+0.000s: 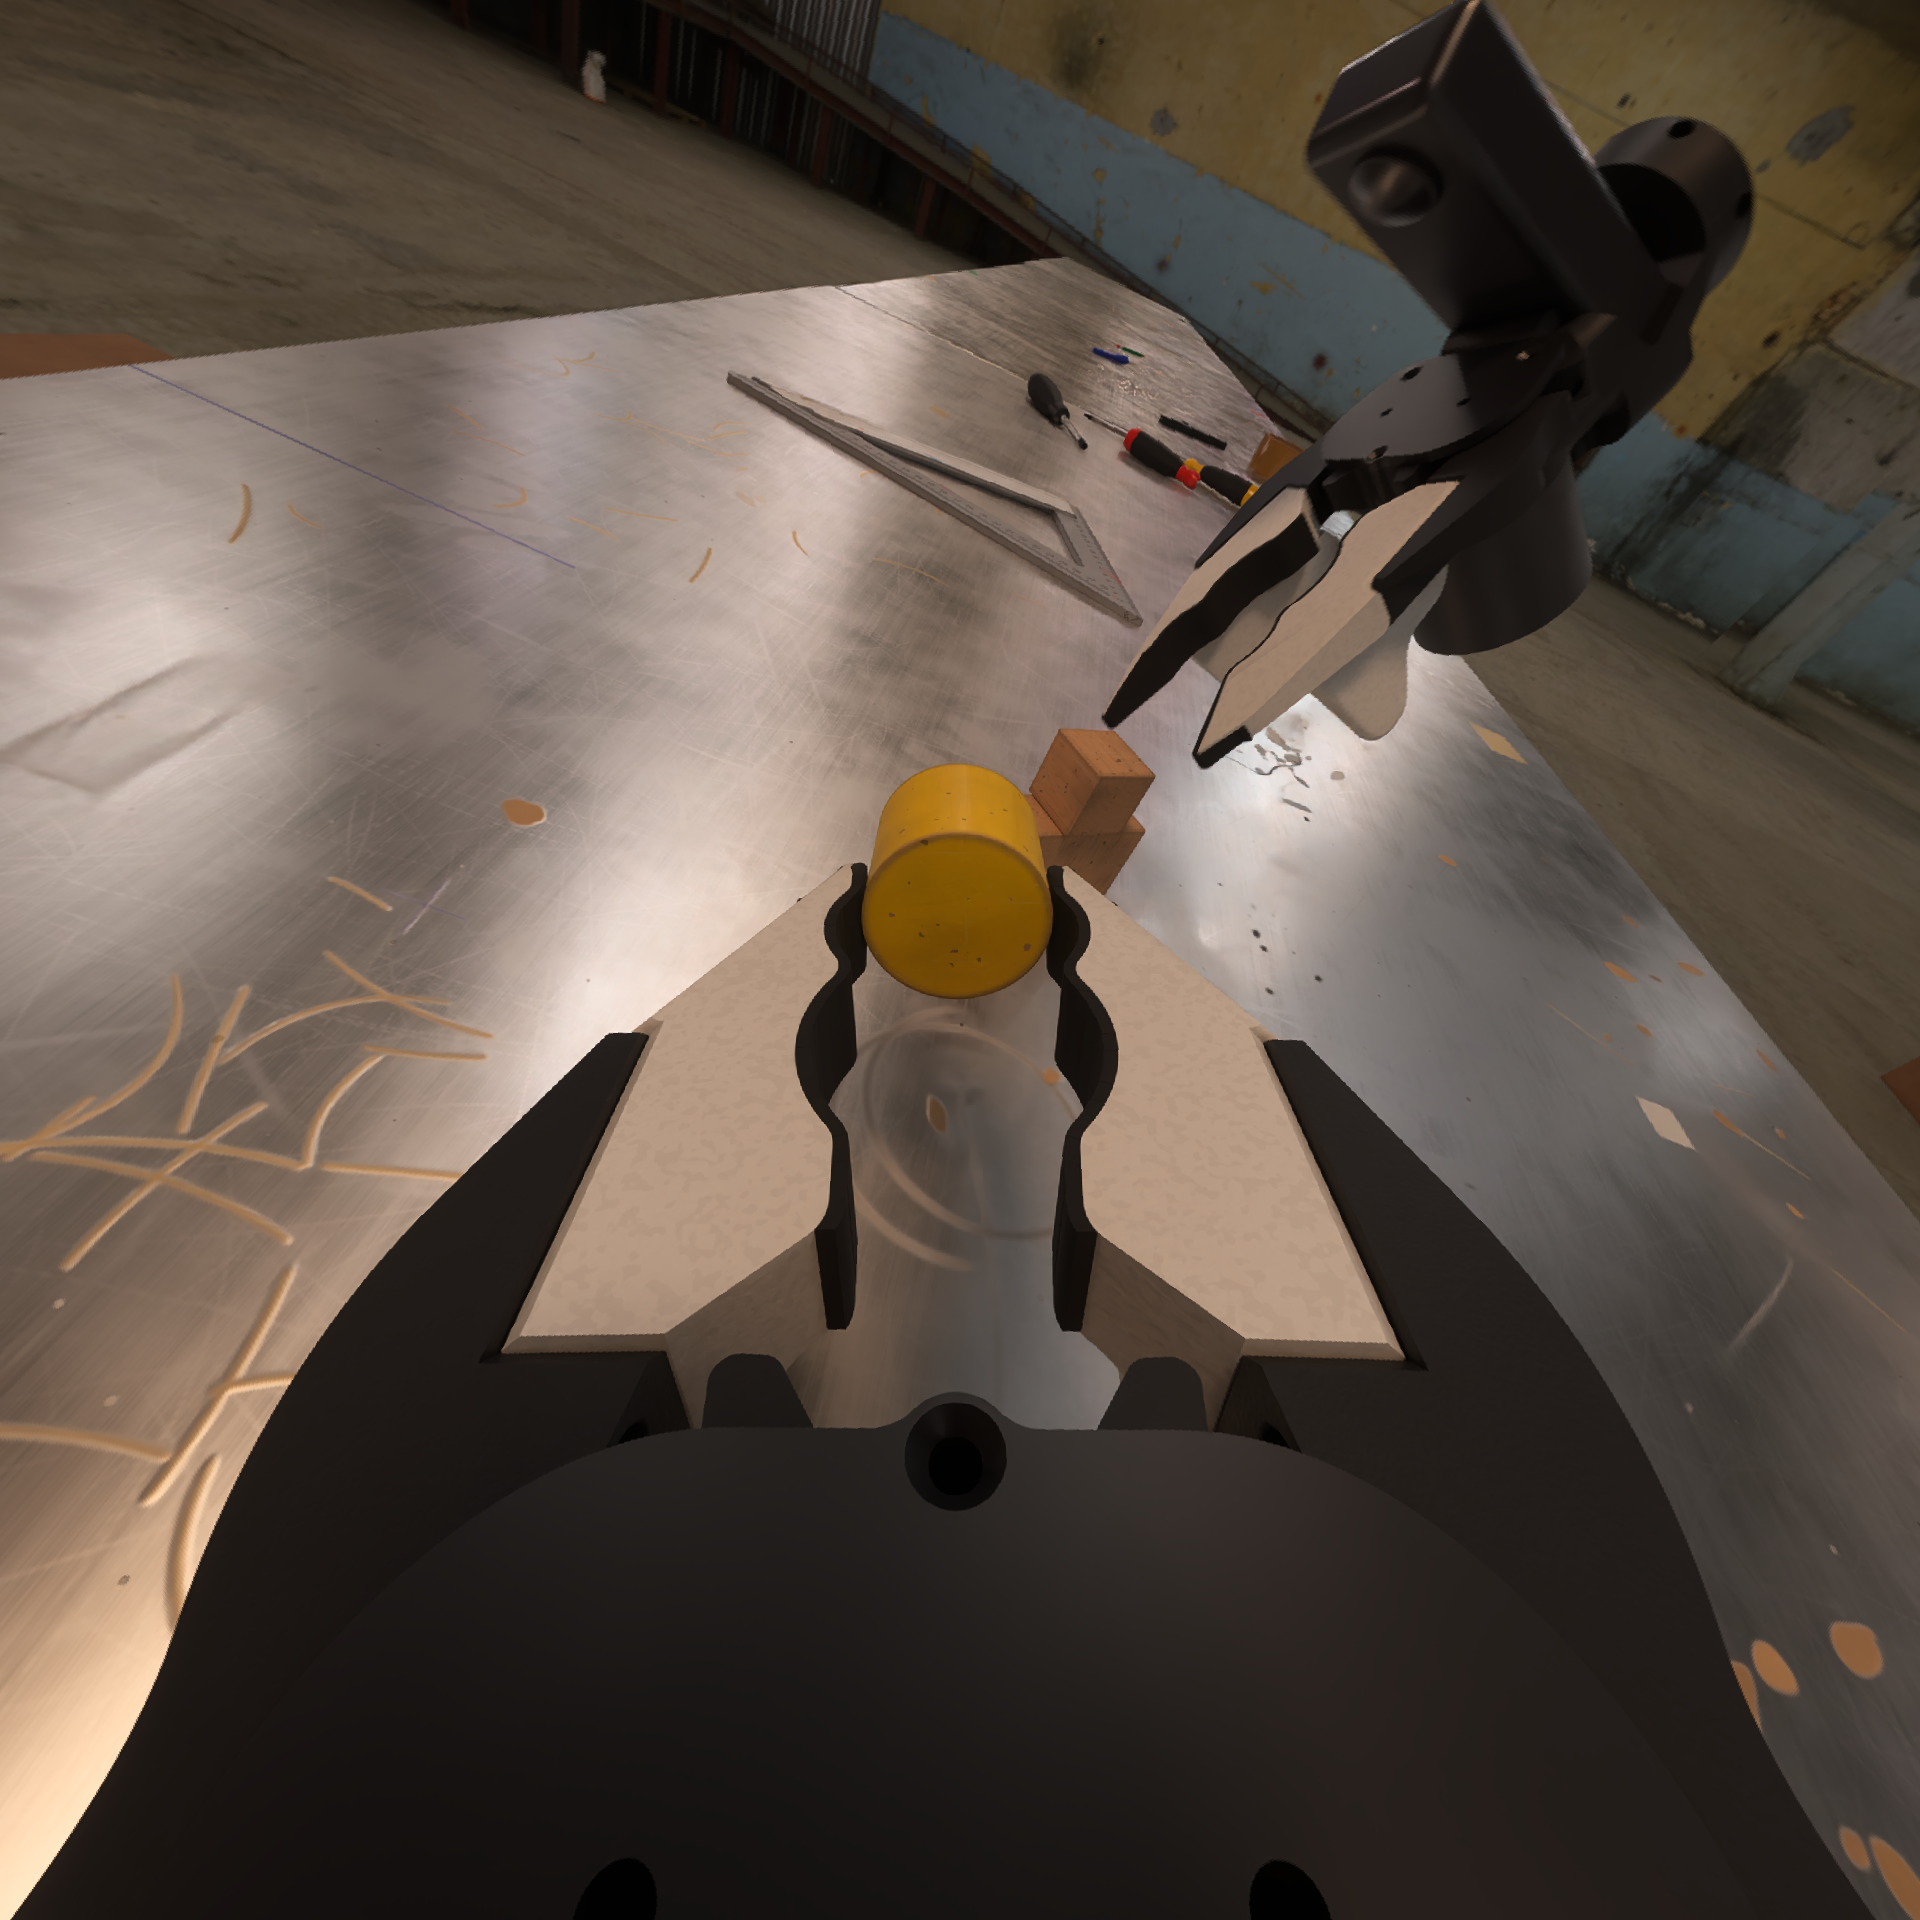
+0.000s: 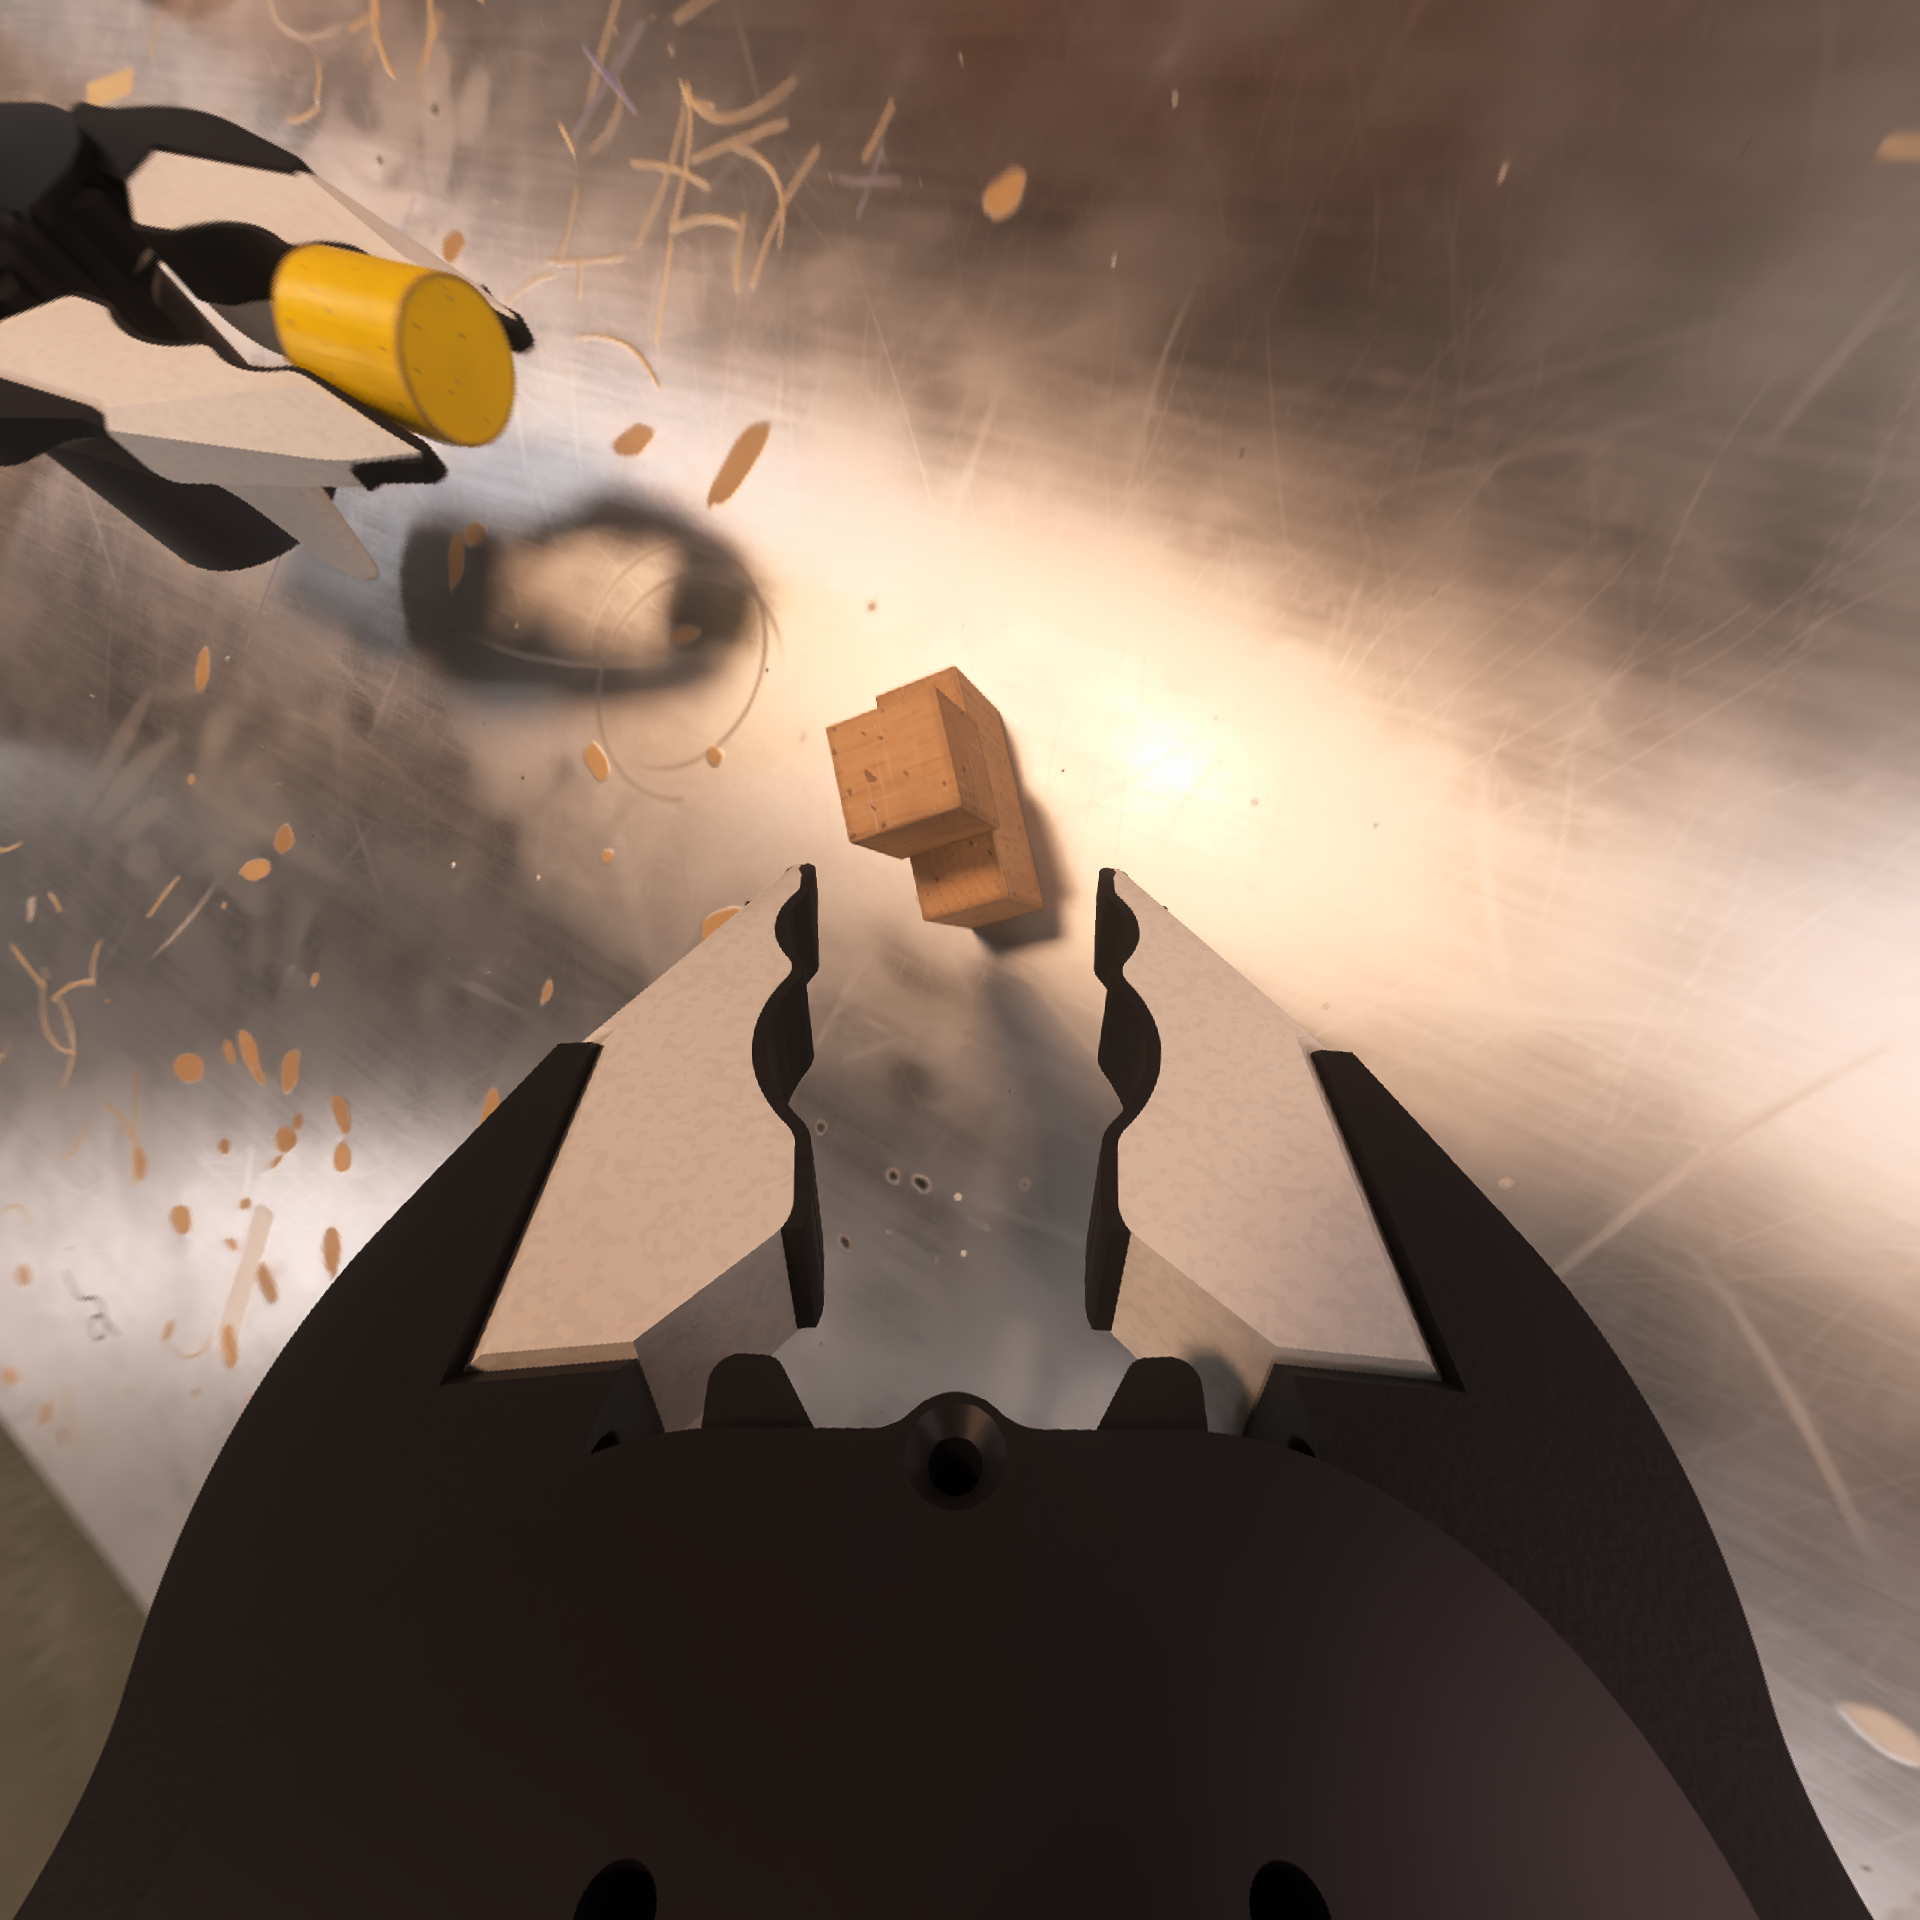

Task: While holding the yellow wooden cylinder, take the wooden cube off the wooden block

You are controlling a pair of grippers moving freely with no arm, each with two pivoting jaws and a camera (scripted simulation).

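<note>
Scratched glossy metal table [image 1: 520, 623], speckled matt wooden cube [image 2: 904, 769]

Warm glare on metal table [image 2: 1351, 727], soft shadows, wide-angle edge distortion, bg blurry.

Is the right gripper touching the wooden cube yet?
Apart. The right wrist view shows the right gripper open, its fingers short of the wooden cube, with bare table between them.

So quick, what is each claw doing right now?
Left gripper: closed on the yellow cylinder.
Right gripper: open, holding nothing, above the wooden cube.
</note>
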